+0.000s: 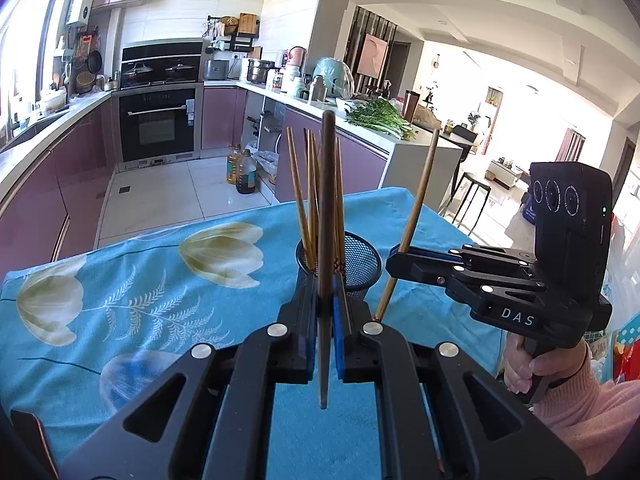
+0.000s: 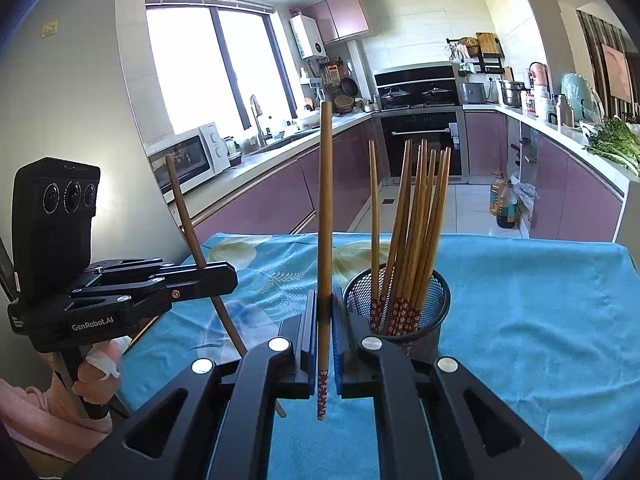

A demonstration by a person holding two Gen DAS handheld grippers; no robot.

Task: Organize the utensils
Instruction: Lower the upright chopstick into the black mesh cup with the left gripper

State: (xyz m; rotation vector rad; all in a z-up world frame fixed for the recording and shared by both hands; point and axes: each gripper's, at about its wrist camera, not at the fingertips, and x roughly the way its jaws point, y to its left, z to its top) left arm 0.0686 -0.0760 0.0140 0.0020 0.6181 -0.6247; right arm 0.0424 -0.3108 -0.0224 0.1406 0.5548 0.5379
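A black mesh cup [image 2: 400, 312] stands on the blue floral tablecloth [image 2: 540, 320] and holds several wooden chopsticks [image 2: 420, 216]; it also shows in the left wrist view [image 1: 356, 264]. My left gripper [image 1: 326, 300] is shut on one upright chopstick [image 1: 327, 200], just in front of the cup. My right gripper [image 2: 324, 308] is shut on another upright chopstick [image 2: 325, 200], left of the cup. Each gripper shows in the other's view, the right gripper [image 1: 394, 262] and the left gripper [image 2: 232, 276], each with its chopstick tilted.
The table's far edge [image 1: 240, 216] drops to the kitchen floor. Oil bottles [image 1: 242, 172] stand on the floor beyond. Counters, an oven [image 2: 420, 140] and a microwave [image 2: 188, 160] line the room. Greens [image 1: 380, 118] lie on the right counter.
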